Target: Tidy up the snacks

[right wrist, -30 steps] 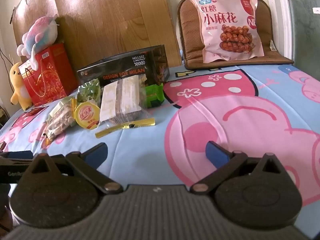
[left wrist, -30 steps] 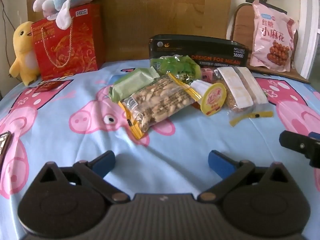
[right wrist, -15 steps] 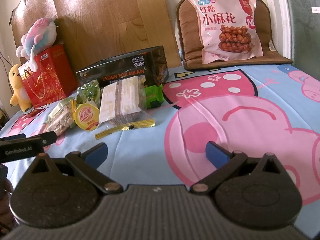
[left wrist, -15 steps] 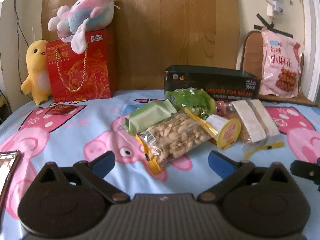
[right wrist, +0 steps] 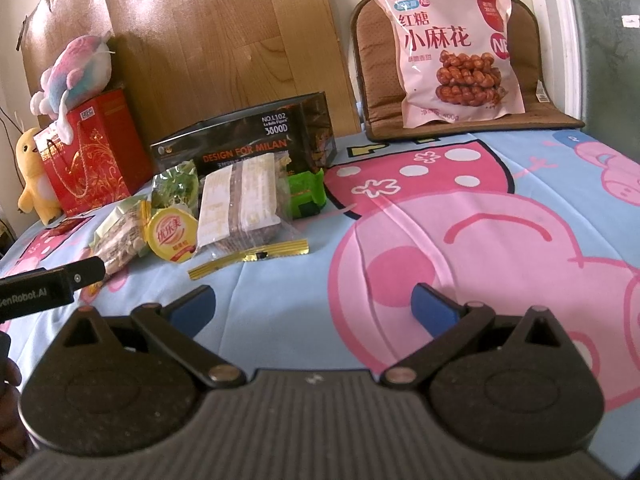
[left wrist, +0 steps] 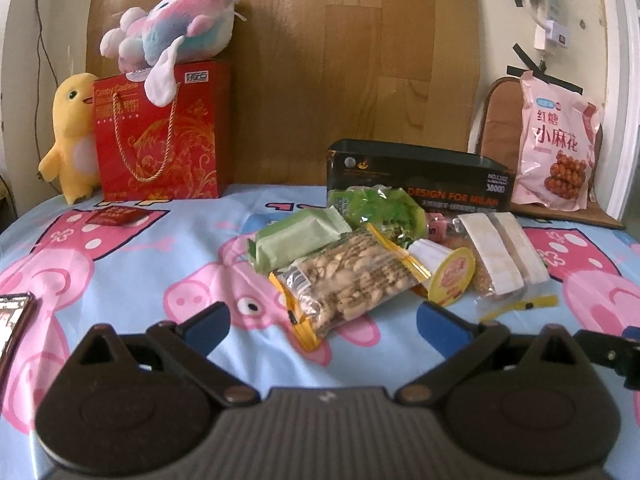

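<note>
The left tool (left wrist: pixel 322 326), spread wide and holding nothing, faces a nut bag (left wrist: pixel 352 282) among snacks mid-bed (left wrist: pixel 160 248).

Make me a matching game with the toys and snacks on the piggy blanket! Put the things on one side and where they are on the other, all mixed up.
Things:
1. rainbow plush
2. yellow plush
3. pink snack bag
4. peanut bag

Places:
A. leaning on the brown cushion
B. lying flat in the snack pile on the blanket
C. on top of the red gift bag
D. standing beside the red gift bag

Pairs: 1-C, 2-D, 3-A, 4-B
</note>
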`<state>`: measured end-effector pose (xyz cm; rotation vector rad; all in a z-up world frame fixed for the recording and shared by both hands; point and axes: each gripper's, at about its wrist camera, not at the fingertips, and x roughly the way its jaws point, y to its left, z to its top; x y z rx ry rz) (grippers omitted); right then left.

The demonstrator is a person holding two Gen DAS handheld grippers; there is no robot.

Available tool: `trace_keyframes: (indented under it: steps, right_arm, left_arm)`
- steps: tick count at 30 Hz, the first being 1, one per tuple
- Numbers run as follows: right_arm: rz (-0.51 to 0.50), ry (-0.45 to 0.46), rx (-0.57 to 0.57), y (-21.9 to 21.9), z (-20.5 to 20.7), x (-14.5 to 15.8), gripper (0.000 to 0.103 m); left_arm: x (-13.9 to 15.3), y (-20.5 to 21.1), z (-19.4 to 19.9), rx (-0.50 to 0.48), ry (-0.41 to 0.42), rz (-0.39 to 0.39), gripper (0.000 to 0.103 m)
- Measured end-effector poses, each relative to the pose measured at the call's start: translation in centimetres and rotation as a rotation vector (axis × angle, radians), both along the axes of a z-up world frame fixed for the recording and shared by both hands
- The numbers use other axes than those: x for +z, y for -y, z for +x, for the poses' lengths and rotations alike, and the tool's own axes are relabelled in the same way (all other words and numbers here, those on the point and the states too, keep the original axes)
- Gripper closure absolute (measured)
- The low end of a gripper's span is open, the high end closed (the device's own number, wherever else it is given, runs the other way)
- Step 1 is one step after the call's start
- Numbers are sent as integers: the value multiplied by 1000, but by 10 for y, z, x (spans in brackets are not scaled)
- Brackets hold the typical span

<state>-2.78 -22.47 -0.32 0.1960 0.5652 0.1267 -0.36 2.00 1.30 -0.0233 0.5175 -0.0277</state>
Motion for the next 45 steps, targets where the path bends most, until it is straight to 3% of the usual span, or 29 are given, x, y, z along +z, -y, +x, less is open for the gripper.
trace_keyframes:
  steps: [26, 45]
  right_arm:
    - [12, 36, 20, -1, -5, 0, 0]
    - [3, 34, 27, -2, -5, 0, 14]
  left_arm:
    - [-1, -1, 1, 6, -24, -21, 0]
    - [-1, 0, 1, -5, -17, -24, 0]
